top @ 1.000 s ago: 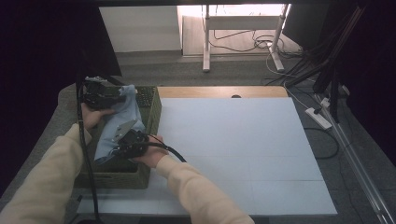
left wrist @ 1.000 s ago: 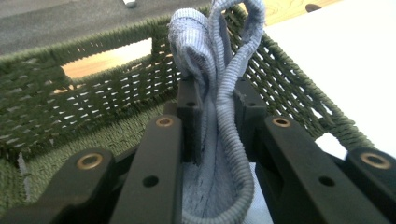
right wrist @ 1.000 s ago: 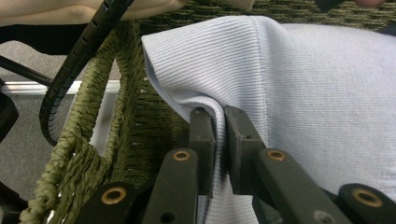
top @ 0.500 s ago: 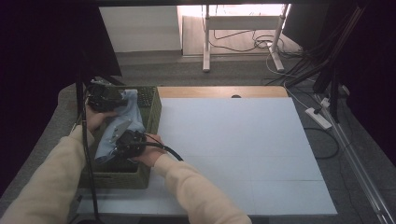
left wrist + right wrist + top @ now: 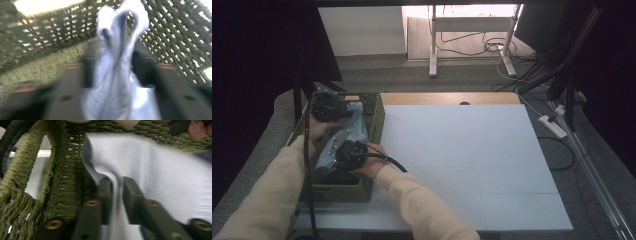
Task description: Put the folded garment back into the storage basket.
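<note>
— Where has the cloth (image 5: 346,134) ended up?

— Inside the green woven basket (image 5: 377,120) at the left edge of the table (image 5: 462,150), draped between the two tools.

— Why both at once?

— One at each end keeps it spread, I think, so it settles flat rather than bunched. The left gripper (image 5: 328,106) sits at the far end, the right gripper (image 5: 346,152) at the near end.

— Are they clamped?

— Neither, by the look of it. The left gripper's jaws have just been opening; a fold of cloth stands between them, loose, with gaps at the sides. The right gripper's jaws have just been opening too, a narrow gap with a pleat running through, barely pinched if at all.

— So, letting go?

— Probably: dropping it into the basket.
</note>
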Tool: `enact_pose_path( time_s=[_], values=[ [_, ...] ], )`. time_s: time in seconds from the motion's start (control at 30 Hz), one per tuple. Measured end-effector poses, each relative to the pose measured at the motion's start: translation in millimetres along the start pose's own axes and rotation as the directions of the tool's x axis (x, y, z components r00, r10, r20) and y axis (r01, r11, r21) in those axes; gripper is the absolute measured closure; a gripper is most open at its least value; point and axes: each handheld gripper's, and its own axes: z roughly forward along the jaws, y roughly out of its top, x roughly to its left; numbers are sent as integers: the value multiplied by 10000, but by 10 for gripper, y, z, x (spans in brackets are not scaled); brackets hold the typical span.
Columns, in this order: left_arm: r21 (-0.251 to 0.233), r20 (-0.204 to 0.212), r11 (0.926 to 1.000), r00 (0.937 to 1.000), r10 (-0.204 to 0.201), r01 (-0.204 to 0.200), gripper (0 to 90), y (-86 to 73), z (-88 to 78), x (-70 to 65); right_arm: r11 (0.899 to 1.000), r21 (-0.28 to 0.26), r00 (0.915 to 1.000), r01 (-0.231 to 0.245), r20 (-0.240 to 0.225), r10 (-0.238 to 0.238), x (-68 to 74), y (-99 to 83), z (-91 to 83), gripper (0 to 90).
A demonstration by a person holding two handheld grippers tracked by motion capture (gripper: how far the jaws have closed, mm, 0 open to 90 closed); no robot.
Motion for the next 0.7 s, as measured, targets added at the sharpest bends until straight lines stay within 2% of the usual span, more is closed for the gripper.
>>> enact_pose_path(
  time_s=[0.03, 0.07, 0.13, 0.17, 0.23, 0.33, 0.4, 0.47, 0.5, 0.6, 0.63, 0.7],
  values=[
    [162, -20, 9999, 10000, -23, 24, 307, 7, 13, 7, 10000, 35, 9999, -3, 143, 3, 7, 2, 3, 557],
    [193, -20, 9998, 10000, -1, 1, 272, 8, 11, 8, 10000, 80, 9998, -50, 209, 49, 8, 3, -3, 542],
    [139, 7, 9999, 10000, -4, 4, 257, 9, 1, 3, 10000, -21, 9997, -56, 223, 57, 8, 2, -22, 524],
    [8, 62, 10000, 10000, -5, 4, 243, 16, -36, -6, 9994, -351, 9997, -48, 231, 56, 0, -1, -84, 489],
    [-88, 12, 10000, 10000, 33, -33, 242, 22, -75, -15, 9960, -839, 9992, -312, 230, 332, -16, -11, -163, 485],
    [-189, -33, 9997, 9999, 120, -121, 241, 22, -119, -30, 9890, -1410, 9983, -453, 307, 501, -59, -52, -305, 474],
    [-305, 32, 9995, 9999, 103, -102, 242, 16, -146, -38, 9814, -1722, 9955, -850, 271, 909, -106, -96, -409, 474],
    [-390, 101, 9992, 9999, 102, -98, 250, 12, -159, -45, 9784, -1811, 9940, -996, 263, 1061, -130, -118, -457, 474],
    [-572, 211, 9982, 9996, 199, -187, 255, 3, -191, -73, 9731, -1962, 9914, -1204, 265, 1280, -172, -166, -543, 474],
    [-740, 324, 9968, 9989, 326, -302, 261, -3, -225, -101, 9620, -2197, 9852, -1623, 189, 1705, -222, -241, -649, 474],
    [-951, 482, 9949, 9981, 378, -331, 263, -9, -262, -128, 9586, -2221, 9824, -1783, 144, 1860, -234, -263, -675, 474],
    [-1137, 632, 9929, 9971, 413, -339, 263, -17, -300, -153, 9572, -2211, 9804, -1869, 193, 1959, -243, -308, -713, 474]
  ],
)
